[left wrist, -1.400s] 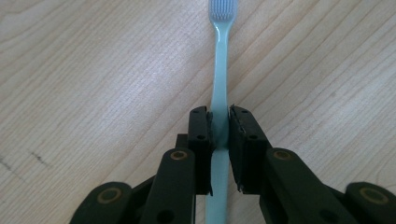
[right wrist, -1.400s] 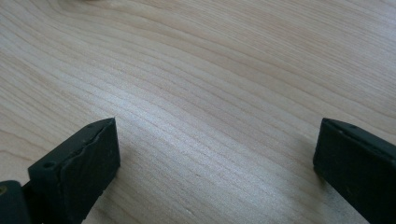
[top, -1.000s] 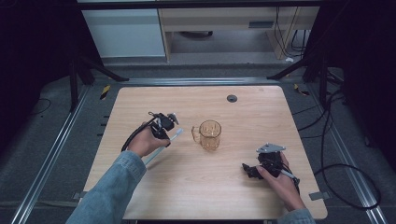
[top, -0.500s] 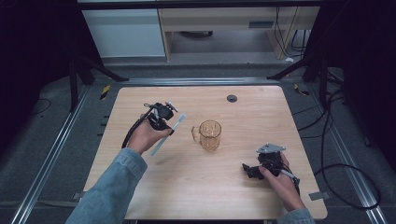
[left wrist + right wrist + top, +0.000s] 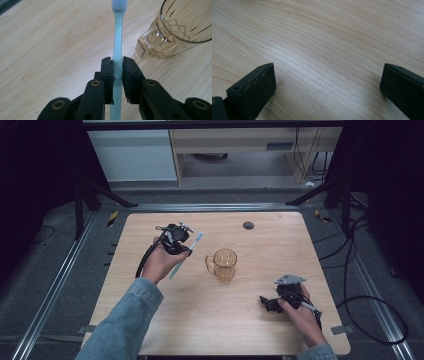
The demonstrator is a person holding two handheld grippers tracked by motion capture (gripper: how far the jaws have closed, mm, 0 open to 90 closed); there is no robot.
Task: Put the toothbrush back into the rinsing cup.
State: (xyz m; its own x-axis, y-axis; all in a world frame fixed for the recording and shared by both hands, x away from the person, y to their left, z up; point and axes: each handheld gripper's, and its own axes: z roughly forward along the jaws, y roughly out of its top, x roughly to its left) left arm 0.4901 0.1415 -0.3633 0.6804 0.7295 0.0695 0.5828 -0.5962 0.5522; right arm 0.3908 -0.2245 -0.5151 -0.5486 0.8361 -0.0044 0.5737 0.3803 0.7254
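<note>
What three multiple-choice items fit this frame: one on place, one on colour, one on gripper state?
1. Where does the mug stand?
A. mid-table
B. on the floor
C. in the right gripper

2. What colour is the toothbrush?
A. red
B. light blue
C. black

3. How is the left gripper?
A. wide open
B. lying on the table
C. shut on the toothbrush

Key: 1 A, the high view shows it between the two hands. 2 B, its handle is pale blue. 3 C, both jaws press the handle, while the right gripper gapes over bare table.
</note>
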